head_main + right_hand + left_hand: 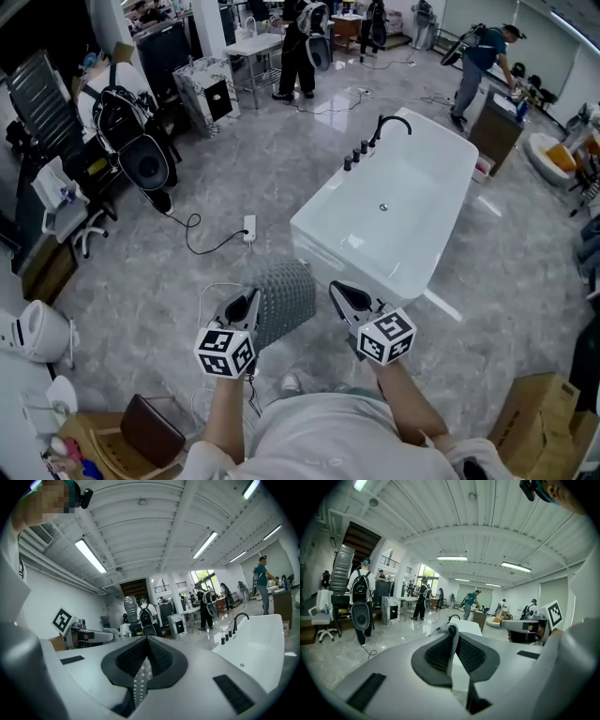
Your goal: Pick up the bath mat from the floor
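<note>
The grey studded bath mat (281, 298) hangs off the floor in front of me, close to the near end of the white bathtub (394, 202). My left gripper (246, 302) is at its left edge, my right gripper (339, 292) at its right side. In the left gripper view the jaws (452, 634) are shut on a thin pale edge of the mat (450, 656). The right gripper view shows a studded strip of the mat (139, 682) pinched between that gripper's shut jaws (146, 641).
A black tap (389, 124) stands on the tub's far rim. A power strip with a black cord (249, 228) lies on the grey floor to the left. A cardboard box (544, 422) is at lower right, office chairs and gear at left, people at the back.
</note>
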`<state>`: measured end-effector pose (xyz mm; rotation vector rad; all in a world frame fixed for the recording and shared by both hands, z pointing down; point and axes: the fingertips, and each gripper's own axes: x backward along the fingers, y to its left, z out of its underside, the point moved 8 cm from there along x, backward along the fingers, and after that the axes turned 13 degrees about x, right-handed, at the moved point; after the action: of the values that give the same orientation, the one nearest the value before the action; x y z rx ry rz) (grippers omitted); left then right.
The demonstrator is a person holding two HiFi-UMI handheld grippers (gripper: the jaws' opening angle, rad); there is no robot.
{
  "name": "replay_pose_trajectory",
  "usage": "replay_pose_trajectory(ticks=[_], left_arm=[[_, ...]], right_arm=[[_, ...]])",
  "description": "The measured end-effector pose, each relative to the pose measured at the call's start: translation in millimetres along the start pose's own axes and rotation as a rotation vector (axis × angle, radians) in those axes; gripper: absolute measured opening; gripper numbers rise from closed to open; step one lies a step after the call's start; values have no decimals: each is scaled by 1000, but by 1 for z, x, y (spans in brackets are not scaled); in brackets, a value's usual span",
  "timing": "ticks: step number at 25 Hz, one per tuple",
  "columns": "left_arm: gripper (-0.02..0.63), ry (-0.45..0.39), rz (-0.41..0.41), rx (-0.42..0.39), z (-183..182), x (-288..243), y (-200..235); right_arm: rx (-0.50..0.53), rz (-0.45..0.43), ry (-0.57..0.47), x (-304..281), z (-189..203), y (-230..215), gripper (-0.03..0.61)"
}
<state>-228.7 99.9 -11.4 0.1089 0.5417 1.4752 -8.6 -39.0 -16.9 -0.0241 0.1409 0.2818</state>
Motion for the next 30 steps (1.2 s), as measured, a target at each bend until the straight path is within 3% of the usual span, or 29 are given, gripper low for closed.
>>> replay_pose_trajectory(ticks=[9,17,30], left_arm=[[35,-51,88,-62,-25,-1,-9],[35,-96,159,-113,-42,-7,-20],[35,-89,208,-107,-47,-27,-37]], right_arm=[[38,92,-53,25,-31,-5,25],[36,154,-66,45,-36,-8,23],[46,206,-63,66,-32,-21,25]])
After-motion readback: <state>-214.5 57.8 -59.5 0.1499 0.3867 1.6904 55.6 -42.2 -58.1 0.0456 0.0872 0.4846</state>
